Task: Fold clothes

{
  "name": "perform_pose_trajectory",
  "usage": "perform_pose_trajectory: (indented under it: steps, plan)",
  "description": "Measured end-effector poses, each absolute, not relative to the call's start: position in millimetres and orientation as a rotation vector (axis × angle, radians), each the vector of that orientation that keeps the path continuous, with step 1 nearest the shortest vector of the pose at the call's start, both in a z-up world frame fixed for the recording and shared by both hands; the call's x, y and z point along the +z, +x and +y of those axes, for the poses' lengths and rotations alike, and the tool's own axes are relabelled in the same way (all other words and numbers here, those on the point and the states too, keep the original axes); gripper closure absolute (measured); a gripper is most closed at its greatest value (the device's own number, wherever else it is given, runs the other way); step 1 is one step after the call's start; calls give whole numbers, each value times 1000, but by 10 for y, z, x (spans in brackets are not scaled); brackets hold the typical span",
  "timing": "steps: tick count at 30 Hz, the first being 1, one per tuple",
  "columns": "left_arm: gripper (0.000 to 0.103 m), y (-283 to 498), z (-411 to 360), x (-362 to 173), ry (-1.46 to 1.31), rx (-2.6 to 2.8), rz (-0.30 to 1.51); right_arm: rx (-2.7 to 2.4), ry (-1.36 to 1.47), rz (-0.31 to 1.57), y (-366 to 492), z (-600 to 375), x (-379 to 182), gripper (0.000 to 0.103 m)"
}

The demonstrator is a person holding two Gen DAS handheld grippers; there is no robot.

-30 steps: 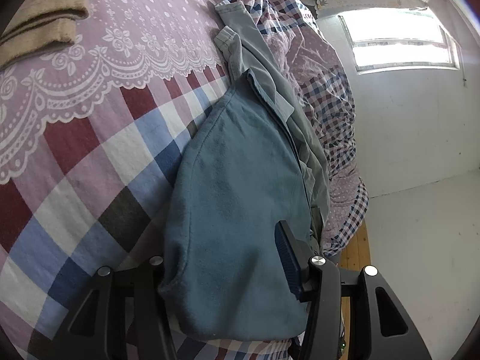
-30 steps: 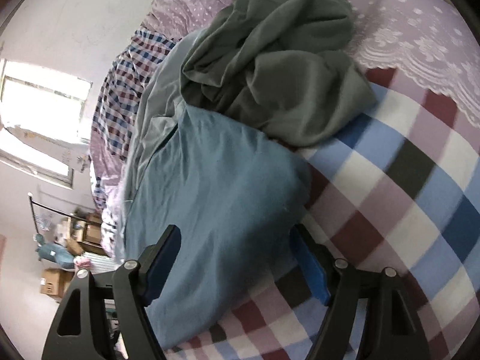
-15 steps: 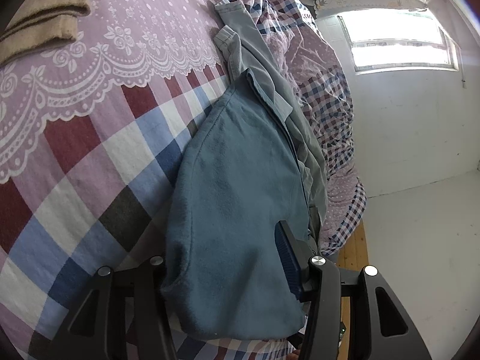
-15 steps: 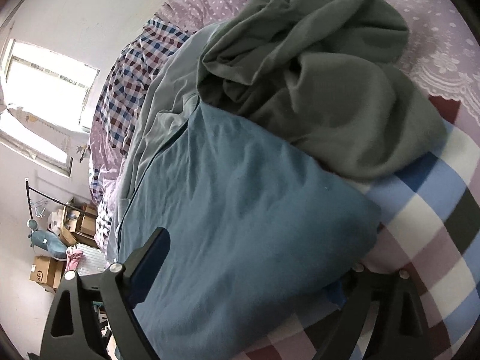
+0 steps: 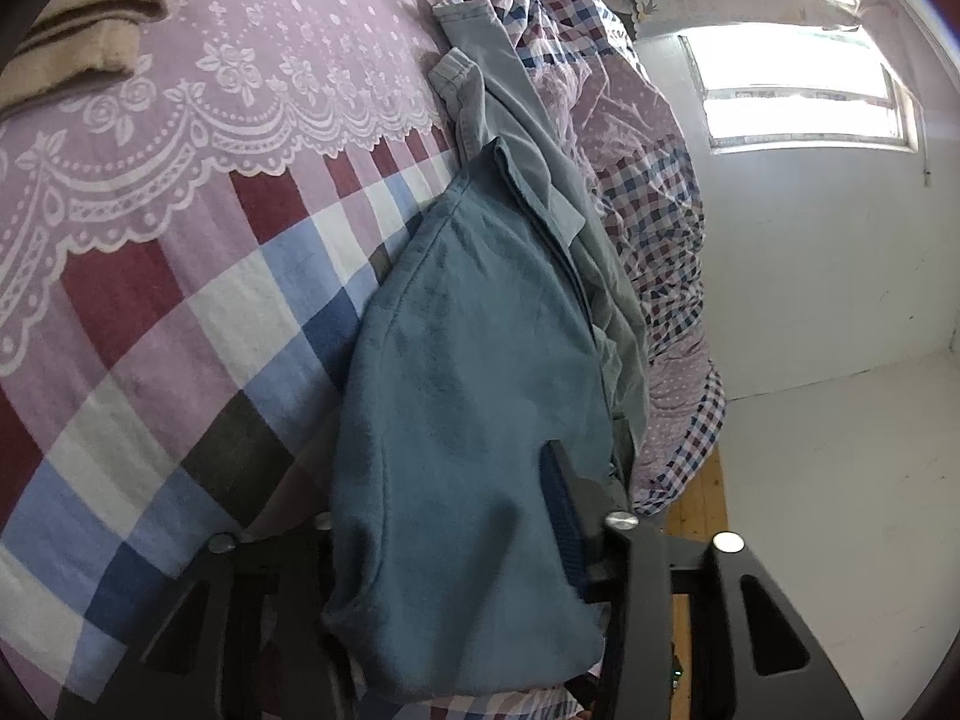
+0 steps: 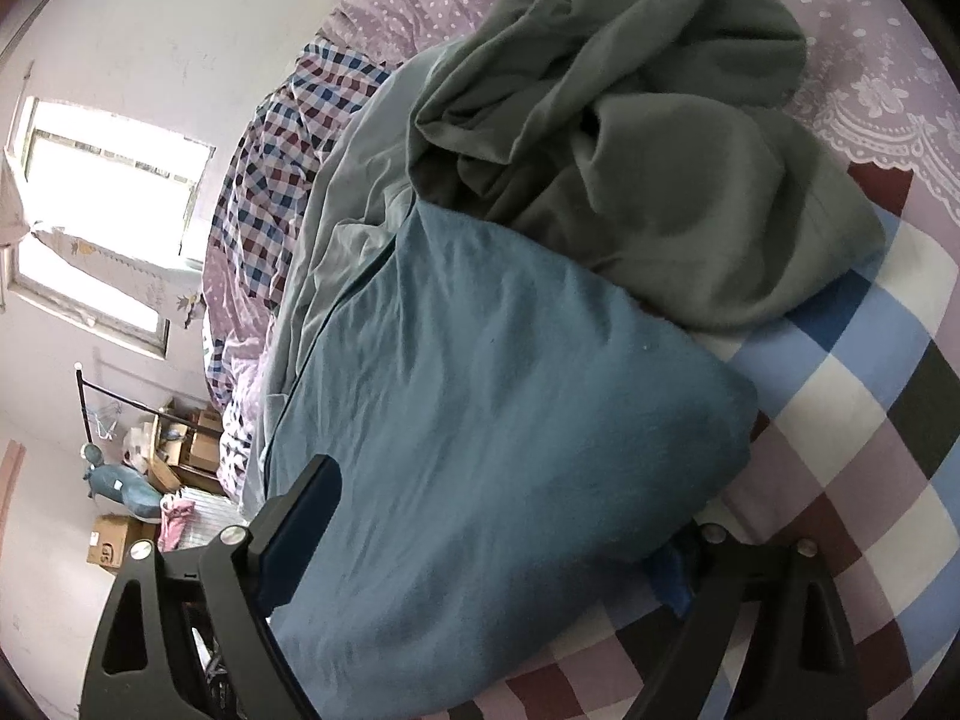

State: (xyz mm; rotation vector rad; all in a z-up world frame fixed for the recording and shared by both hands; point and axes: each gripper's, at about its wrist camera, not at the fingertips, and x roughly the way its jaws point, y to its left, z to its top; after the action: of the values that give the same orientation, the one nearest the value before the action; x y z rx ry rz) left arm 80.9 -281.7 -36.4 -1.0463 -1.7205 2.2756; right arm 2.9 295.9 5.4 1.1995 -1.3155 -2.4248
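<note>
Left gripper (image 5: pixel 444 546): its jaws are standing wide apart with the near end of the blue garment (image 5: pixel 468 420) lying between them. One finger is hiding under the cloth and the other is showing at the cloth's right edge, so it is released, not pinching.
Right gripper (image 6: pixel 486 546): its fingers are also spreading wide. The left blue pad is resting against the blue garment (image 6: pixel 498 420), and the right finger is mostly covered by the cloth's edge. No squeeze on the fabric is showing.
Blue garment: it is lying flat on the bed, reaching from the near edge toward the far side, with both claws sitting at its near end.
Grey-green garment (image 6: pixel 648 150): it is sitting crumpled in a heap at the far side, overlapping the far end of the blue garment.
Pale grey-blue trousers (image 5: pixel 540 180): they are stretching along the right edge of the blue garment in the left wrist view, partly tucked beneath it.
Bedspread (image 5: pixel 180 300): checked squares near, lilac lace pattern farther off.
Folded beige cloth (image 5: pixel 78 30): it is resting at the far left corner, well apart from the rest.
</note>
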Motion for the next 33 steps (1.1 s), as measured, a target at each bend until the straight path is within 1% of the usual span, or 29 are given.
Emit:
perform_pose_trajectory:
  steps: [1,3,6,8,9,12,21,29,33]
  plan:
    - [85,796,-2815,-393,-1069,2265,-1724,-2432,1217,-1310,27,2963,38,25]
    - [90,797,-2815,-428,-1080,2251,-1743,-2447,1252,-1299,24,2973,7,62]
    - [94,820,-2829,-417,-1069,2259,-1745,-2464,1298,-1286,22,2990,-35,79]
    - [96,827,-2838,-399,-1064,2275,-1741,-2475,1288,-1277,57,2996,-1,87]
    - [97,836,-2845,-393,-1058,2276,-1746,-2484,1281,-1269,77,2995,23,89]
    - [99,863,-2859,-344,-1037,2293,-1741,-2509,1243,-1239,165,2998,129,91]
    - [101,1068,-2875,-74,-931,2336,-1674,-2533,1161,-1187,574,3045,409,94]
    - [101,1591,-2933,207,-891,2332,-1621,-2503,1132,-1219,1253,3080,597,94]
    - [101,1914,-2972,193,-916,2317,-1656,-2488,1117,-1234,1593,3097,691,94]
